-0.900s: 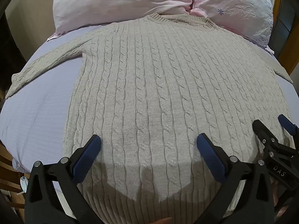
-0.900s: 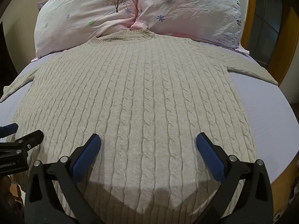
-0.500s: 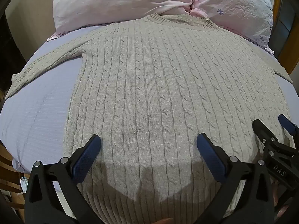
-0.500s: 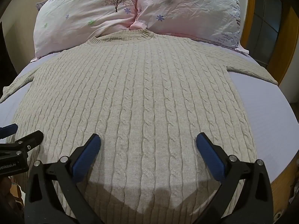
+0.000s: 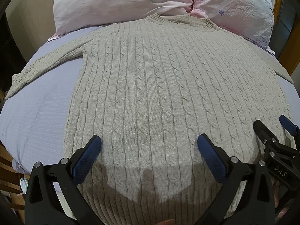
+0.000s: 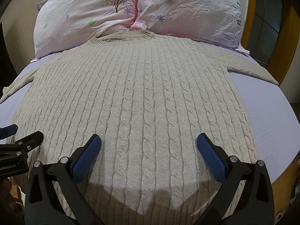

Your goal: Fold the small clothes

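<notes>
A beige cable-knit sweater point(image 5: 159, 86) lies flat and face up on the bed, collar toward the pillows, both sleeves spread out to the sides; it also shows in the right wrist view point(image 6: 142, 97). My left gripper point(image 5: 149, 150) is open and empty, hovering over the sweater's lower left part near the hem. My right gripper point(image 6: 148, 149) is open and empty over the lower right part. The right gripper shows at the right edge of the left wrist view point(image 5: 271, 133). The left gripper shows at the left edge of the right wrist view point(image 6: 20, 136).
The sweater lies on a lavender bed sheet point(image 5: 37, 112) point(image 6: 271, 112). Two pink floral pillows point(image 6: 90, 13) point(image 6: 191, 9) lie at the head of the bed. A wooden frame point(image 6: 286, 43) stands at the right. The bed's edges fall away left and right.
Nothing has visibly changed apart from a very slight drift of the views; both grippers stay open over the hem area.
</notes>
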### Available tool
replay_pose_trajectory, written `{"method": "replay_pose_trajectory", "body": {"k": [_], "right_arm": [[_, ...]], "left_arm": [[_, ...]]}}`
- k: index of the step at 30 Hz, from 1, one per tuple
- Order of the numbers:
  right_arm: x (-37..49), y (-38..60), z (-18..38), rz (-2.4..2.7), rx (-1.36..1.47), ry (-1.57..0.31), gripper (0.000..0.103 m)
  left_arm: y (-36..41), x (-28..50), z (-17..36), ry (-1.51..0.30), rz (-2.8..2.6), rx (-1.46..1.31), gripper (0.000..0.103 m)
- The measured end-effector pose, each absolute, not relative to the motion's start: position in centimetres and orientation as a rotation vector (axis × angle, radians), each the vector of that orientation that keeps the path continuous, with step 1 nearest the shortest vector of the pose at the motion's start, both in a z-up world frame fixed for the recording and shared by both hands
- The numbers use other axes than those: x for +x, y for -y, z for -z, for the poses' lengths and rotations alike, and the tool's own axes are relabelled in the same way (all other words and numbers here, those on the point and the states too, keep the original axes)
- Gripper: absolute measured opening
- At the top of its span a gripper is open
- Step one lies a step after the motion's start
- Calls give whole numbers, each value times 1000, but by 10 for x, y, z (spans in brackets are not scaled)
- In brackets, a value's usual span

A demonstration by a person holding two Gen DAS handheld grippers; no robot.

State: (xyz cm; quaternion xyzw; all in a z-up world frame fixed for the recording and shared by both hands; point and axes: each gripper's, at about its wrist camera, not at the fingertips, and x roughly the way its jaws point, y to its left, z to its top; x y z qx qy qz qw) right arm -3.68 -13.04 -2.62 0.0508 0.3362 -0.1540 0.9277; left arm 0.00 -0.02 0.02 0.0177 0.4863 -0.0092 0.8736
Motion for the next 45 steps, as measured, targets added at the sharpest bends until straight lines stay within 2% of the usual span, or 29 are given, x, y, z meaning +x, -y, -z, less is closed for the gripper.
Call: {"method": "replay_pose_trajectory", "body": {"k": [45], "right_arm": [[-36,128,27,317,105,-691,101]], "left_arm": [[-1,-2,-2,-1002,20,39,102]]}}
